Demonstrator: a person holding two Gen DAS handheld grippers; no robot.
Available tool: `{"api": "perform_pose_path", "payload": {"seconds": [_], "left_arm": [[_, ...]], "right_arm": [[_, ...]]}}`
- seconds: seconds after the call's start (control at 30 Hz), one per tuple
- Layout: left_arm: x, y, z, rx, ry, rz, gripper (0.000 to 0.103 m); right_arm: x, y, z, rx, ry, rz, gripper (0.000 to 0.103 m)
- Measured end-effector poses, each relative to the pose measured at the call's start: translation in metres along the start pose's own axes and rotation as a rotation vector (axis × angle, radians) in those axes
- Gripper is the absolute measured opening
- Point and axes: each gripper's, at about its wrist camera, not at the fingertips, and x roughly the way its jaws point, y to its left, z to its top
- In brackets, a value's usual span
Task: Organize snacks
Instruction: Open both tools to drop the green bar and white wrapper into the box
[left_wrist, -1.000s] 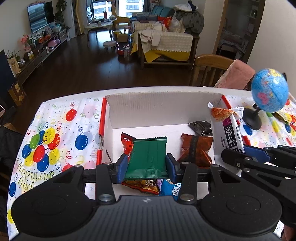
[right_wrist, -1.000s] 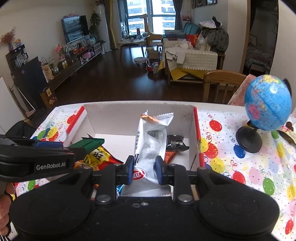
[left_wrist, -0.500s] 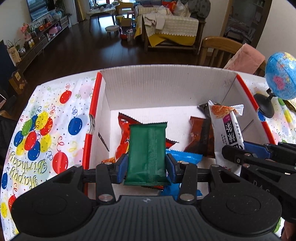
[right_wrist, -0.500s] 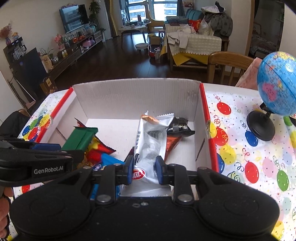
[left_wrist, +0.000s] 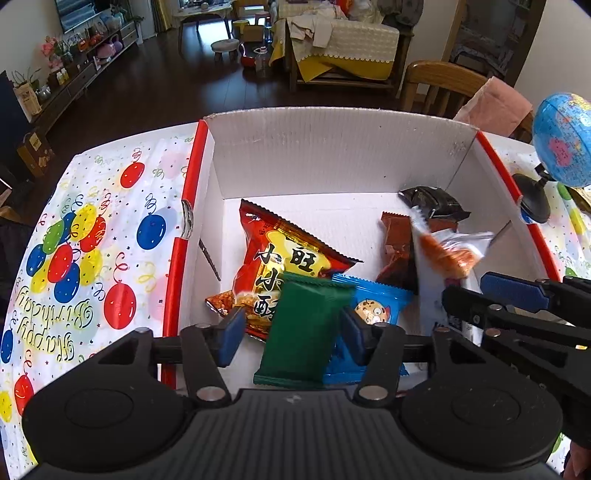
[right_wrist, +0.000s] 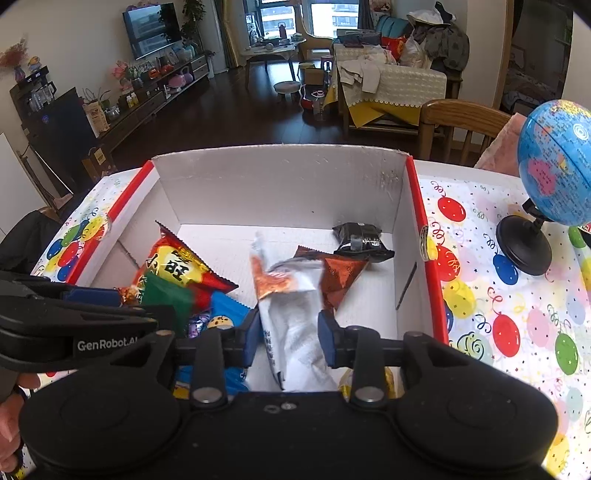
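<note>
A white cardboard box (left_wrist: 332, 155) with red rims holds several snack packets. My left gripper (left_wrist: 293, 336) hangs over its near left part, jaws opening. A green packet (left_wrist: 306, 328) leans tilted between them, clear of the left pad. Under it lie a red-and-yellow bag (left_wrist: 280, 258) and a blue cookie packet (left_wrist: 376, 306). My right gripper (right_wrist: 290, 334) is over the box (right_wrist: 277, 184) to the right, jaws opening. A white packet (right_wrist: 291, 325), blurred and crooked, is slipping down between its pads. A brown packet (right_wrist: 340, 277) and a black packet (right_wrist: 362, 240) lie beyond it.
The box stands on a tablecloth (left_wrist: 92, 240) printed with balloons. A blue globe (right_wrist: 557, 162) on a black stand rises just right of the box. A wooden chair (left_wrist: 439, 85) is behind the table's far edge. A hand (right_wrist: 11, 417) shows at the lower left.
Both grippers have sunk closer to the box floor. Both pairs of jaws have widened. The green packet now tilts loose, and the white packet has dropped lower and blurred.
</note>
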Motion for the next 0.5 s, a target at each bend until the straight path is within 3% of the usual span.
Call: {"api": "perform_pose_path", "payload": {"seconds": [0.3, 0.5], "left_arm": [[-0.023, 0.007, -0.005, -0.006, -0.029, -0.017, 0.057], [-0.046, 0.011, -0.011, -0.006, -0.062, -0.036, 0.057]], "right_arm": [[-0.024, 0.005, -0.004, 0.006, -0.044, -0.013, 0.056], [-0.045, 0.009, -0.009, 0.009, -0.076, -0.017, 0.062]]}}
